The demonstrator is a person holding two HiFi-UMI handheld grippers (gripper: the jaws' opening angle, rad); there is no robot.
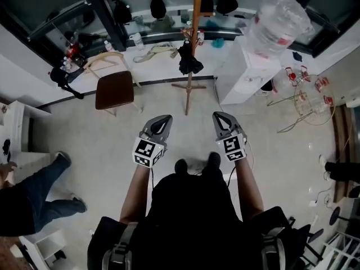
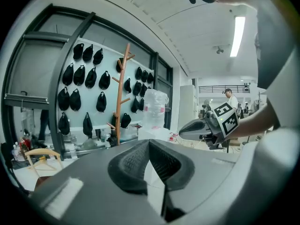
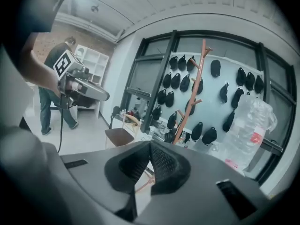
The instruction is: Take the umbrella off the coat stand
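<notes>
A wooden coat stand [image 1: 194, 32] rises from the floor ahead of me, and a folded black umbrella [image 1: 190, 61] hangs on it at about mid-height. My left gripper [image 1: 165, 118] and right gripper [image 1: 218, 117] are held side by side in front of my body, well short of the stand. Both are shut with nothing between their jaws. The left gripper view has the stand [image 2: 121, 95] beyond the shut left gripper [image 2: 149, 142]. In the right gripper view the stand [image 3: 190, 93] is past the shut right gripper [image 3: 151, 144], with the dark umbrella [image 3: 170, 135] low on it.
A brown wooden chair [image 1: 114, 89] stands left of the stand. A white water dispenser [image 1: 247, 72] with a large bottle [image 1: 275, 18] is to its right, and a wire rack [image 1: 306, 97] further right. A person's legs [image 1: 39, 193] are at the left. Black caps hang on the wall [image 2: 89, 74].
</notes>
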